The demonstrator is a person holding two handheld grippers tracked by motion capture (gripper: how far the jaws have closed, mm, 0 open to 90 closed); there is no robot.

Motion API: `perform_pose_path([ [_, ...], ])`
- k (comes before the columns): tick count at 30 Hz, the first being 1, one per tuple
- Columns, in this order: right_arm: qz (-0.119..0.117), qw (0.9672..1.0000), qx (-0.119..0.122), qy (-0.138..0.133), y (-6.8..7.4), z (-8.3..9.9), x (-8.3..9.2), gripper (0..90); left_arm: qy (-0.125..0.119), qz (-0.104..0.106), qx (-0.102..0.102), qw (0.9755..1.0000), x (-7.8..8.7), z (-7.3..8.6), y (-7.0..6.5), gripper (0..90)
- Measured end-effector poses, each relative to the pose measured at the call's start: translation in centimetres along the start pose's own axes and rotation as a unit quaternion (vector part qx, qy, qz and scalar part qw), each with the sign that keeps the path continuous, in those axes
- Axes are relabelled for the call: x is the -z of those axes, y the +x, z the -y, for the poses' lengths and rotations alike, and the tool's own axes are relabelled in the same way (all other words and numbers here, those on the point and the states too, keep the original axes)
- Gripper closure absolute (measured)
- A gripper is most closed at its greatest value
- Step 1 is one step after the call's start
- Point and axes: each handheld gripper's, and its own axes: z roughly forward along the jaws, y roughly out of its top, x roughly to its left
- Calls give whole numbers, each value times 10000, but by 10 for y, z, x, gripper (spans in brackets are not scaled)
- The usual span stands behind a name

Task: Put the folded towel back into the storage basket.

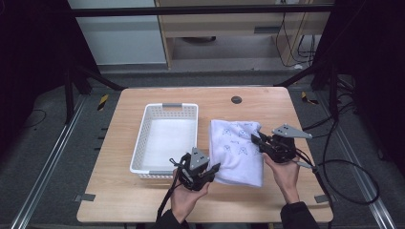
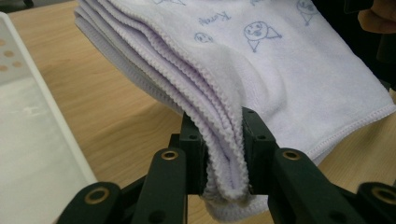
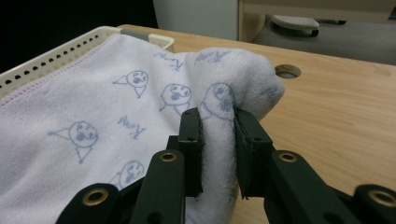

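A folded white towel (image 1: 236,150) with small blue cartoon prints lies right of centre on the wooden table (image 1: 267,102). My left gripper (image 1: 217,168) is shut on the towel's (image 2: 261,60) near left corner, the stacked hems squeezed between its pads (image 2: 196,149). My right gripper (image 1: 255,139) is shut on the far right part of the towel (image 3: 93,135), where the cloth bunches up between its pads (image 3: 194,144). The gripped parts are raised off the table. A person's hands hold both grippers from the near edge.
A white perforated plastic basket (image 1: 141,138) stands just left of the towel, nothing inside; its rim (image 3: 56,56) rises behind the cloth. A round cable hole (image 1: 236,99) sits near the table's far edge. Cables trail off the right side.
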Motion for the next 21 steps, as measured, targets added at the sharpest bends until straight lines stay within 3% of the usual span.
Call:
perform_pose_path([
  [21,-51,9993,274,-229,27,-46,-10,745,-282,-210,-69,9994,35,-22,29,727],
])
